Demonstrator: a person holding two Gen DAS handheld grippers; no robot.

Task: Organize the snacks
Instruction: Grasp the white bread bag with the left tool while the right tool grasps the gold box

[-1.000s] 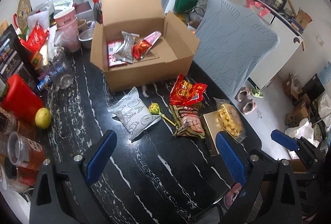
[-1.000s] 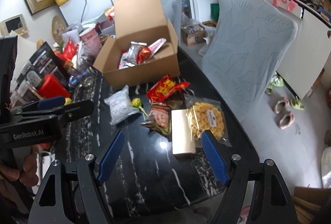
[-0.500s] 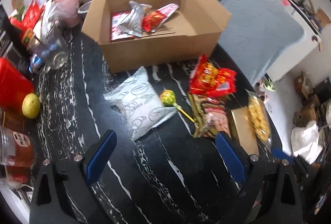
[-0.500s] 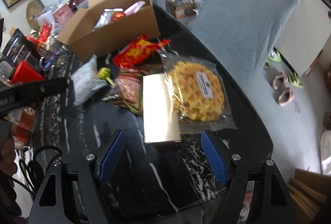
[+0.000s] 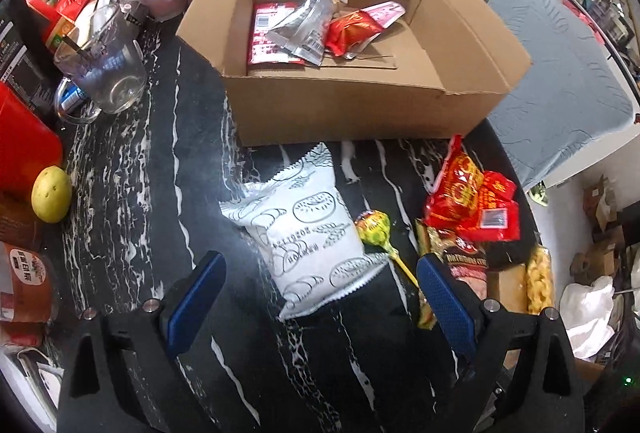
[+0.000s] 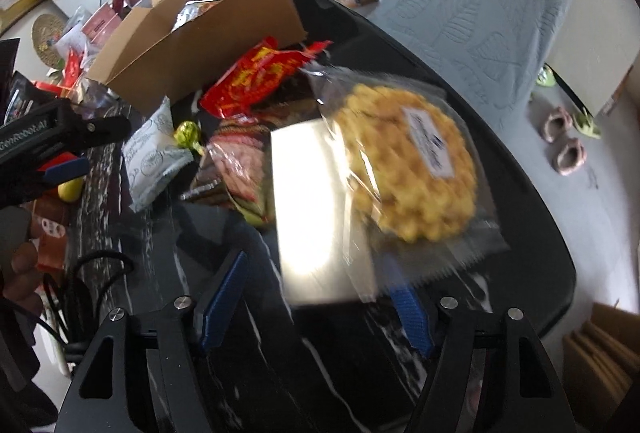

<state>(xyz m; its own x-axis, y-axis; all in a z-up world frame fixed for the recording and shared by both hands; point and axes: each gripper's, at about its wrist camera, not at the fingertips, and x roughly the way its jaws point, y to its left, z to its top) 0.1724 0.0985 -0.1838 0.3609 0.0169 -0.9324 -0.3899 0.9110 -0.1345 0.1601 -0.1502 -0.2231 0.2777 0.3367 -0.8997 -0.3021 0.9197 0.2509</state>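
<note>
Two grippers low over snack clutter.
My left gripper [image 5: 318,285] gapes astride white pouch [image 5: 308,237], lollipop [image 5: 374,229] beside; right gripper [image 6: 316,297], narrowing, nothing pinched, below waffle bag [image 6: 408,169] and silver box [image 6: 312,205].

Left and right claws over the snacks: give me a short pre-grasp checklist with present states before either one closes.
1. Left claw open around the white pastry packet: ok, packet between the jaws, pads not touching.
2. Lollipop clear of that grasp: not ok, it lies against the packet's right edge, its stick running toward the right finger.
3. Right claw open: ok; its jaws have just been closing slightly, nothing pressed.
4. Right target singled out: cannot tell; the gold box and waffle bag overlap ahead of it, and the view is blurred.
5. Cardboard box open with room: ok.
</note>
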